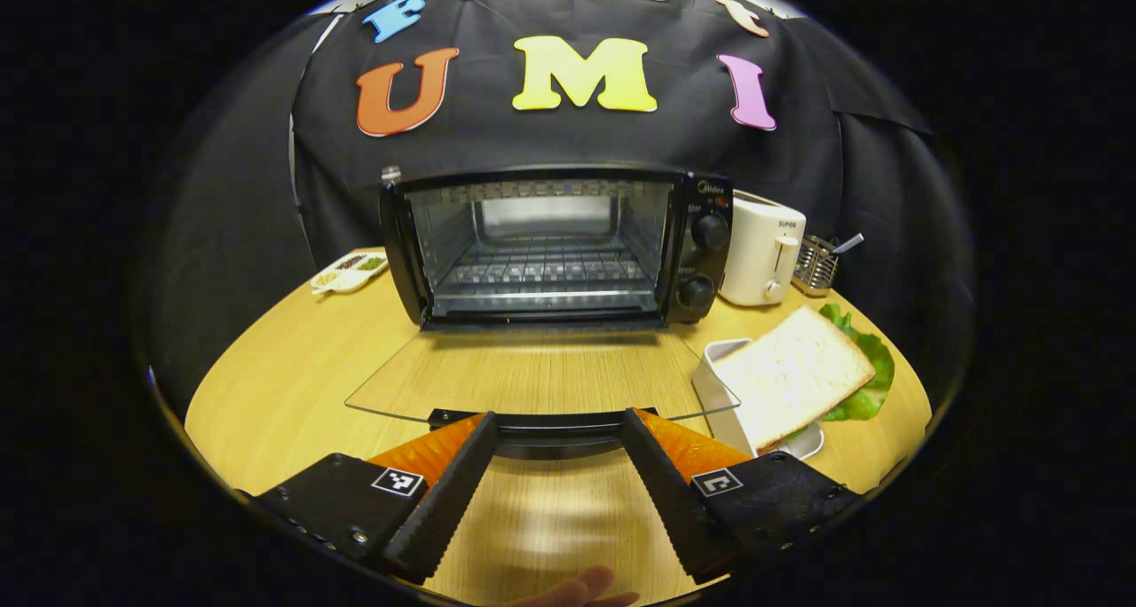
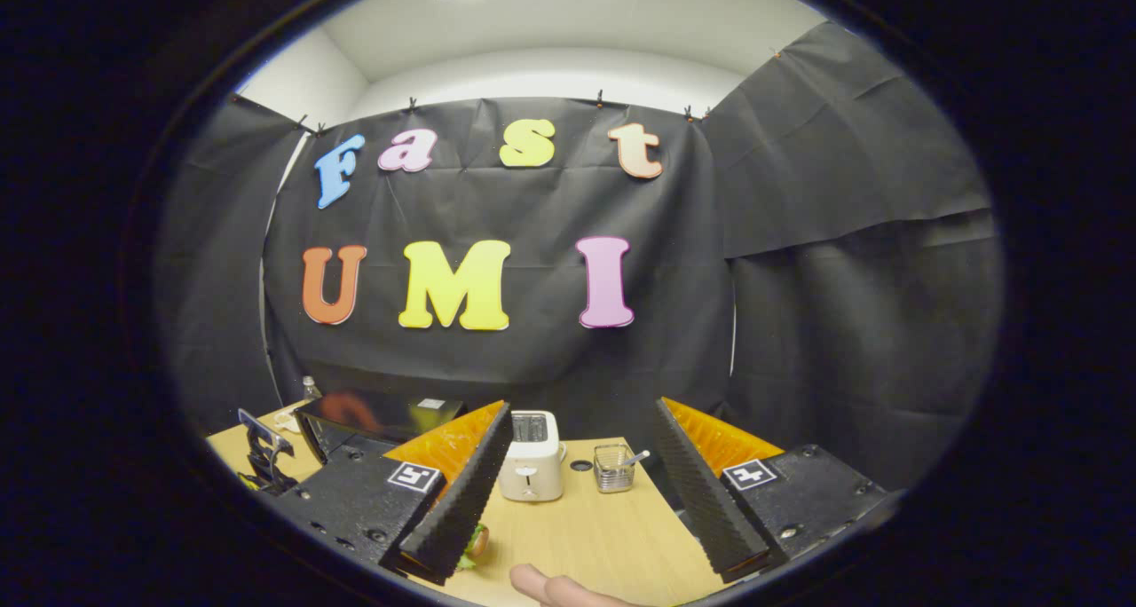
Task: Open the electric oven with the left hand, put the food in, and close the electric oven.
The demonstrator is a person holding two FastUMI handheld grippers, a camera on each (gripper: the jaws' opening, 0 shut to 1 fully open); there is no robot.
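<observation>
The black electric oven [image 1: 550,243] stands open at the back of the table, its wire rack bare. Its glass door [image 1: 532,376] lies flat toward me. My left gripper [image 1: 557,421] is open, its fingers on either side of the door's black handle [image 1: 550,431] without pressing on it. A sandwich [image 1: 794,376] of white bread with lettuce lies in a white dish [image 1: 714,385] to the right of the door. My right gripper [image 2: 581,407] is open with nothing in it, held above the table. The oven's top [image 2: 382,412] and the left gripper [image 2: 257,456] appear at the left of the right gripper view.
A white toaster [image 1: 763,248] and a wire holder [image 1: 815,265] stand right of the oven; the toaster [image 2: 530,456] and holder [image 2: 612,467] lie ahead of the right gripper. A small divided dish [image 1: 351,270] sits left of the oven. A fingertip [image 1: 581,585] shows at the bottom.
</observation>
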